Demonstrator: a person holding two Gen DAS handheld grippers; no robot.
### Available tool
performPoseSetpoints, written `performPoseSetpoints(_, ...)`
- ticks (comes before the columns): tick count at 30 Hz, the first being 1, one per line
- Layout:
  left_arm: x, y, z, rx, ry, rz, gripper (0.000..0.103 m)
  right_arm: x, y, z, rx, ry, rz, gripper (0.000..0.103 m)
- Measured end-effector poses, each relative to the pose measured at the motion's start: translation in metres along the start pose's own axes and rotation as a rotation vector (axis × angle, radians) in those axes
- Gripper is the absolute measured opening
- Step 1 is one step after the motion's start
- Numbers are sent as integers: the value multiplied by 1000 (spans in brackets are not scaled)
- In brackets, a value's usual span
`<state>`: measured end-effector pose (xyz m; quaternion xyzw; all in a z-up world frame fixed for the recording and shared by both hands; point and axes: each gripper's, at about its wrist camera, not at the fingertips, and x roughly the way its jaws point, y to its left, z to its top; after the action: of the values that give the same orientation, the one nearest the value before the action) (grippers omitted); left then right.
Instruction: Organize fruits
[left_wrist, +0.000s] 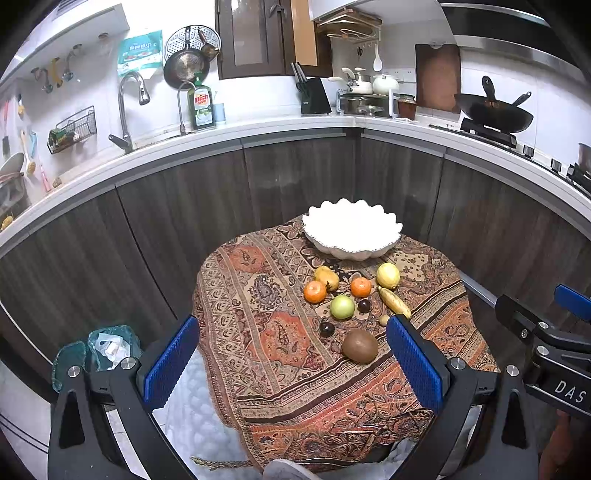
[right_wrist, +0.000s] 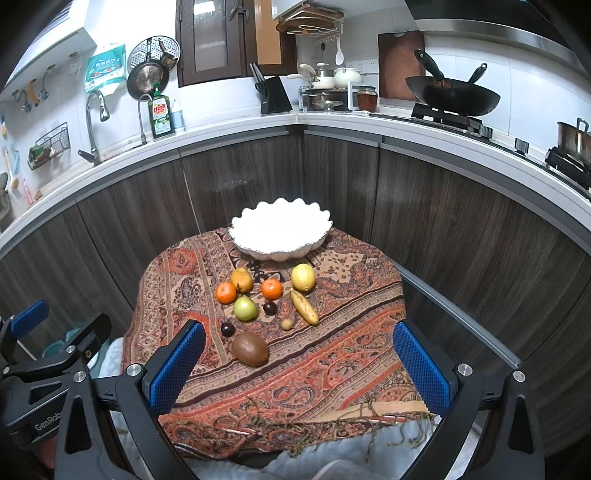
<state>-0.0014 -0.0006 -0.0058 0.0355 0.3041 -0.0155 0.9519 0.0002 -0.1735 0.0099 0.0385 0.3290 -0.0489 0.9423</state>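
Observation:
A white scalloped bowl (left_wrist: 351, 229) (right_wrist: 280, 230) stands empty at the far side of a small table under a patterned cloth (left_wrist: 280, 354) (right_wrist: 332, 362). In front of it lie several fruits: a kiwi (left_wrist: 359, 346) (right_wrist: 250, 348), a green apple (left_wrist: 342, 306) (right_wrist: 245, 308), two oranges (left_wrist: 315, 291) (right_wrist: 272, 288), a lemon (left_wrist: 388, 275) (right_wrist: 303, 277), a small banana (left_wrist: 394, 302) (right_wrist: 304, 307), a pear (left_wrist: 327, 277) (right_wrist: 241, 279) and two dark plums (left_wrist: 327, 329) (right_wrist: 228, 329). My left gripper (left_wrist: 291, 365) and right gripper (right_wrist: 301, 369) are both open and empty, held above the table's near edge.
Dark wood cabinets and a white counter (left_wrist: 258, 129) curve behind the table, with a sink tap (left_wrist: 127, 107), a knife block (left_wrist: 314, 96) and a wok (right_wrist: 452, 96) on the stove. A bin with a bag (left_wrist: 99, 350) stands on the floor at the left.

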Motion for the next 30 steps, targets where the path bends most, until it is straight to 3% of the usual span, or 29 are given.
performPoseSetpoints(30, 4, -3, 1, 8, 11, -8, 103, 6, -6, -2, 10, 15, 10, 103)
